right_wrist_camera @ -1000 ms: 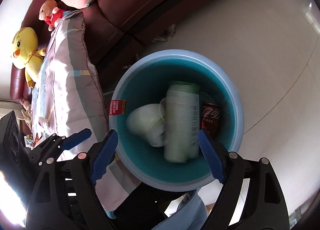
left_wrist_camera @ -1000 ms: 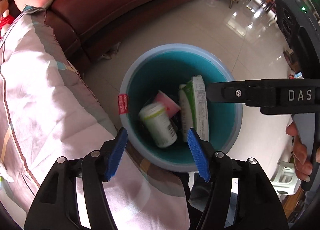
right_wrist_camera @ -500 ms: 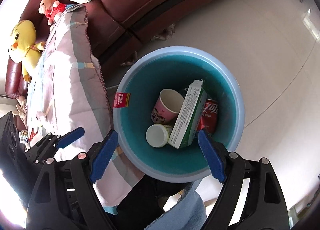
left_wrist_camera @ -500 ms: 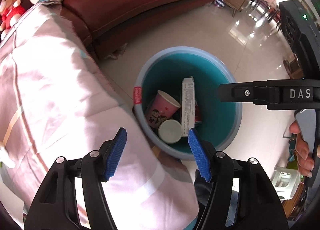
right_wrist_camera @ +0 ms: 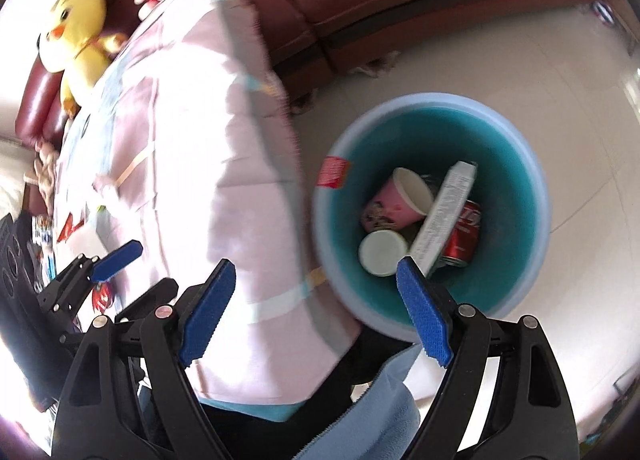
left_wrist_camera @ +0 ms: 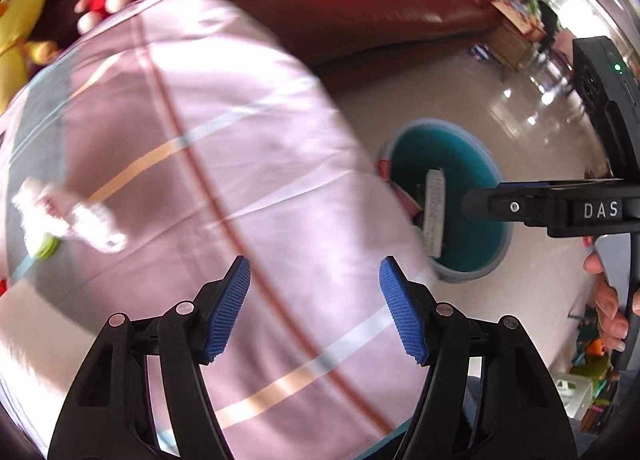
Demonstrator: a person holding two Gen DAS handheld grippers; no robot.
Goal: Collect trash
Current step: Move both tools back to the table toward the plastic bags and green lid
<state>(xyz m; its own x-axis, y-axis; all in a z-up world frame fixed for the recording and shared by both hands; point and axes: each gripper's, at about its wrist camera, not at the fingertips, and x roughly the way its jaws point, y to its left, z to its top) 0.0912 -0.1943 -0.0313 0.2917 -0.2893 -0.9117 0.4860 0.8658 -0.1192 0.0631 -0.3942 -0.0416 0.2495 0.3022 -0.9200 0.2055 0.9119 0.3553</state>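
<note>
Teal inside, the bin [right_wrist_camera: 516, 147] stands on the pale floor [right_wrist_camera: 460, 47] beside the quilt [left_wrist_camera: 200, 139]. A carton [right_wrist_camera: 442, 215] leans in it, long axis tilted, top toward the far rim, between a pink cup [right_wrist_camera: 394, 205] and a red can [right_wrist_camera: 462, 234]. Left gripper [left_wrist_camera: 314, 310] and right gripper [right_wrist_camera: 316, 314] both gape wide, empty.

Black left claw [left_wrist_camera: 314, 310], ridged blue pads [left_wrist_camera: 226, 310], silver screws, white "DAS" lettering
</note>
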